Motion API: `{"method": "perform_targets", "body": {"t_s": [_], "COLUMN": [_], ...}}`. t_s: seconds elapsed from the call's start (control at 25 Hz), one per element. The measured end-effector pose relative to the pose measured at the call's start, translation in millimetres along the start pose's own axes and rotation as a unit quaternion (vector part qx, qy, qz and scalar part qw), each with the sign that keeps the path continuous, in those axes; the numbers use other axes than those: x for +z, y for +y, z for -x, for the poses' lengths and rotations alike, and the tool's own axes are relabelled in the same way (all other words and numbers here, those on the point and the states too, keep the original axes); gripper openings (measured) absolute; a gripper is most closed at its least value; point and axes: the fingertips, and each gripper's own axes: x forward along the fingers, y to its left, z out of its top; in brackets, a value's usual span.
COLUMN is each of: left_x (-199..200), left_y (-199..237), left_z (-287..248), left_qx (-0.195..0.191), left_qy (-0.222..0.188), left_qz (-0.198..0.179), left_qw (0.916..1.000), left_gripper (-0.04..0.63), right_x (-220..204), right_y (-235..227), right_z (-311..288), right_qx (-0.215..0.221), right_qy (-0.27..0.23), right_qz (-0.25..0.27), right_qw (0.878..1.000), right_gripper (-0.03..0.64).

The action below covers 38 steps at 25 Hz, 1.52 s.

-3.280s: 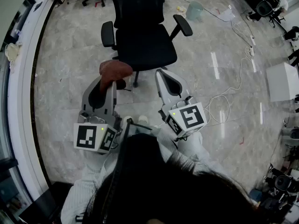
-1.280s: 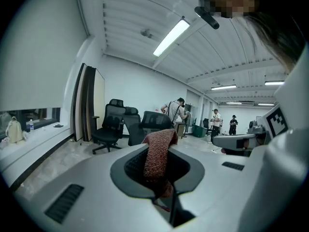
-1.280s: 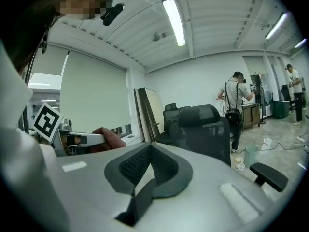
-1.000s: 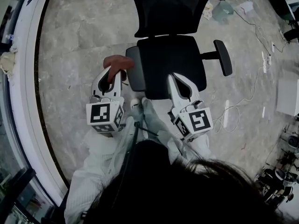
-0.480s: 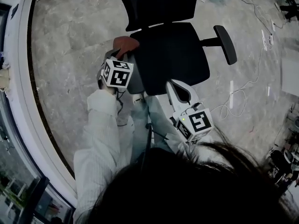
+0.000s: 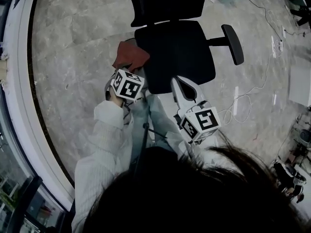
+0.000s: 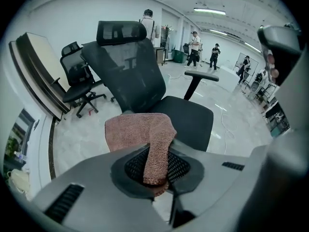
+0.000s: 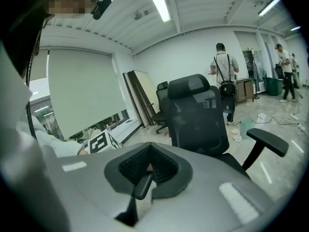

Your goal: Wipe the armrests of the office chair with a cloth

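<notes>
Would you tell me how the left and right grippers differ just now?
The left gripper pinches a reddish-brown knitted cloth between its jaws; the right gripper has its jaws together on nothing. The left gripper is beside the black mesh office chair, where the cloth lies spread; the right gripper hangs by its seat's front edge. Both carry a cube with square markers.

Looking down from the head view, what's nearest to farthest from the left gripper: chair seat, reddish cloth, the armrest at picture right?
1. Reddish cloth: held in its jaws.
2. Chair seat: beside the cloth, toward picture right.
3. Armrest: beyond the seat, far right.
</notes>
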Motion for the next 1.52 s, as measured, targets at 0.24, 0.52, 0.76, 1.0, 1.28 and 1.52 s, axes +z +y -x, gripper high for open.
{"method": "perform_targets", "body": {"t_s": [0.24, 0.52, 0.76, 1.0, 1.28, 1.52], "left_x": [-32, -67, -57, -25, 25, 61], "left_y": [-46, -99, -85, -25, 63, 110], "left_z": [25, 48, 51, 33, 3, -23], "left_qx": [-0.024, -0.056, -0.028, 0.002, 0.050, 0.088], "left_qy": [-0.006, 0.000, -0.033, -0.057, -0.068, -0.064], "left_qz": [0.020, 0.030, 0.031, 0.078, 0.109, 0.099], "left_qw": [0.9995, 0.9980, 0.9986, 0.9953, 0.9905, 0.9891], "left_gripper": [0.041, 0.041, 0.041, 0.043, 0.043, 0.043], "right_x": [7, -2, -8, -22, -30, -38], "right_y": [19, 31, 26, 13, -5, -28], "right_z": [3, 20, 25, 21, 4, 2], "right_qx": [0.026, 0.033, 0.023, 0.007, -0.012, -0.031], "right_qy": [-0.014, -0.011, -0.008, 0.010, 0.029, 0.041], "right_qz": [0.009, 0.008, 0.002, -0.015, -0.033, -0.046], "right_qw": [1.000, 0.999, 1.000, 1.000, 0.999, 0.998], "right_gripper": [0.002, 0.000, 0.002, 0.002, 0.002, 0.002]}}
